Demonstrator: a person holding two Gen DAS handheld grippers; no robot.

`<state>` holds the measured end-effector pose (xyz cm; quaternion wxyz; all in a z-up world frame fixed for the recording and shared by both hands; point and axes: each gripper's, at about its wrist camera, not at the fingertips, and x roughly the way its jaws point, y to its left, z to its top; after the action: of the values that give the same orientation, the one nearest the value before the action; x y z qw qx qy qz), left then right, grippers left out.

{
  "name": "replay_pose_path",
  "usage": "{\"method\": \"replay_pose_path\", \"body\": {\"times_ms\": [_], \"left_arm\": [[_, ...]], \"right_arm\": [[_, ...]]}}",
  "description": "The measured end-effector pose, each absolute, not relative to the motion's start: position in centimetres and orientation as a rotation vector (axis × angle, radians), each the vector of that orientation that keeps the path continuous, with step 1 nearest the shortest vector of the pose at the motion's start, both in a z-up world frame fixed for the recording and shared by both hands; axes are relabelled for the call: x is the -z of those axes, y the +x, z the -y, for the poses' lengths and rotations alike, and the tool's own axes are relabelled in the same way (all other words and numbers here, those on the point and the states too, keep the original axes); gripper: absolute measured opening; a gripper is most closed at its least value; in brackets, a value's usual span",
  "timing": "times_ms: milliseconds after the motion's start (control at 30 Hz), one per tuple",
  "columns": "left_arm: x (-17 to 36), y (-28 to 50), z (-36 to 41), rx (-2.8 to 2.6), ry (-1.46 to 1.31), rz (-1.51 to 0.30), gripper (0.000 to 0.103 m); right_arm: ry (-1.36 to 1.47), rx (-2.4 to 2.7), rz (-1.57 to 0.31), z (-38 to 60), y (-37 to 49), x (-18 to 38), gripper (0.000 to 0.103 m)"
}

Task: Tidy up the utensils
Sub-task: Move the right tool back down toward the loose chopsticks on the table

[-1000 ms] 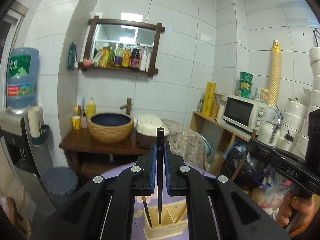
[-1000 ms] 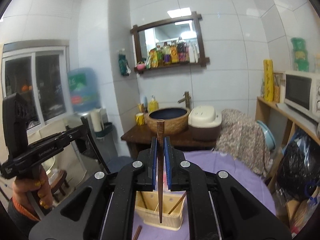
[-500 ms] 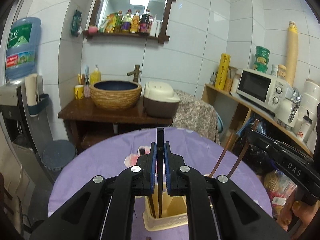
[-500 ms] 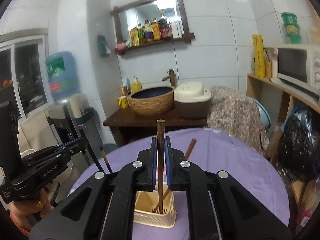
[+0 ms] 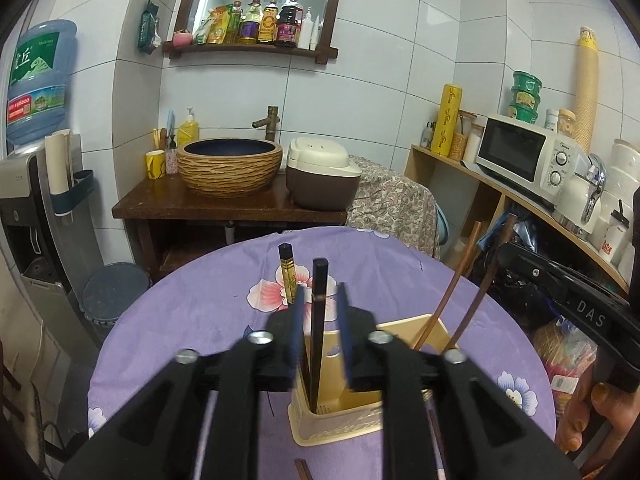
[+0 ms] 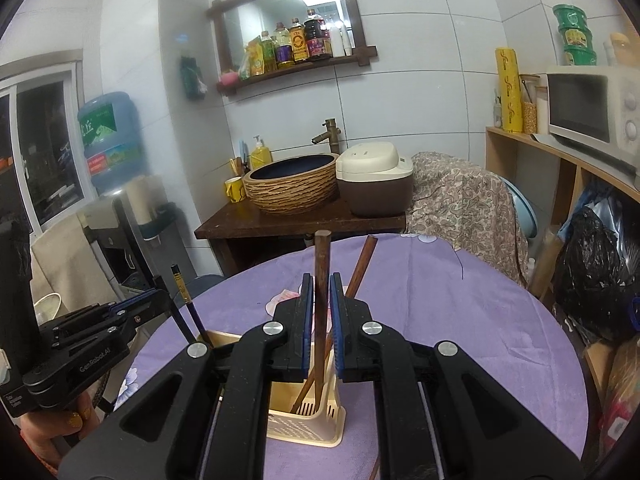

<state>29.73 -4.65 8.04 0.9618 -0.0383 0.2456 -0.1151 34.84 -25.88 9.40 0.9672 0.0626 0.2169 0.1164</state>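
A cream plastic utensil holder (image 5: 340,424) stands on the purple flowered tablecloth (image 5: 192,312); it also shows in the right wrist view (image 6: 316,420). My left gripper (image 5: 319,300) is open, its blue pads apart on either side of a black chopstick (image 5: 319,304) that stands in the holder beside another black chopstick with a gold band (image 5: 289,280). My right gripper (image 6: 321,292) has its pads slightly apart around a brown wooden chopstick (image 6: 321,264) standing in the holder next to a second brown one (image 6: 362,264).
Behind the round table stand a wooden washstand (image 5: 228,204) with a woven basin (image 5: 230,166) and a rice cooker (image 5: 320,176). A shelf with a microwave (image 5: 524,152) is on the right, a water dispenser (image 5: 36,152) on the left. A loose chopstick end (image 5: 304,470) lies on the cloth.
Both grippers tilted down toward the holder and lowered their chopsticks into it. Both then opened, the left one wider, letting go of the chopsticks.
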Motion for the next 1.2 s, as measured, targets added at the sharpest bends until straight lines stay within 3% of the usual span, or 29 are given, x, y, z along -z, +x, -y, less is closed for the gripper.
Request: {"method": "replay_pose_path", "body": {"times_ms": [33, 67, 133, 233, 333, 867, 1200], "left_arm": [[-8.2, 29.3, 4.5, 0.232, -0.081, -0.487, 0.052], [-8.3, 28.9, 4.3, 0.232, -0.085, -0.475, 0.058], [-8.4, 28.0, 4.1, 0.235, -0.084, -0.457, 0.067], [-7.9, 26.1, 3.0, 0.235, -0.078, -0.469, 0.082], [-6.3, 24.2, 1.7, 0.218, -0.082, -0.484, 0.088], [6.8, 18.0, 1.2, 0.145, -0.014, -0.786, 0.087], [9.6, 16.7, 4.2, 0.168, 0.090, -0.860, 0.067]], "right_arm": [[0.128, -0.234, -0.436, 25.9, 34.7, -9.5, 0.024], [0.134, -0.229, -0.425, 26.1, 34.3, -9.5, 0.052], [0.137, -0.198, -0.383, 26.6, 33.3, -9.6, 0.079], [0.122, -0.145, -0.357, 27.3, 31.2, -9.3, 0.087], [0.121, -0.113, -0.391, 28.3, 29.3, -7.8, 0.091], [-0.029, 0.028, -0.690, 28.2, 22.1, 4.8, 0.097], [-0.019, 0.041, -0.793, 28.2, 20.2, 8.9, 0.097]]}}
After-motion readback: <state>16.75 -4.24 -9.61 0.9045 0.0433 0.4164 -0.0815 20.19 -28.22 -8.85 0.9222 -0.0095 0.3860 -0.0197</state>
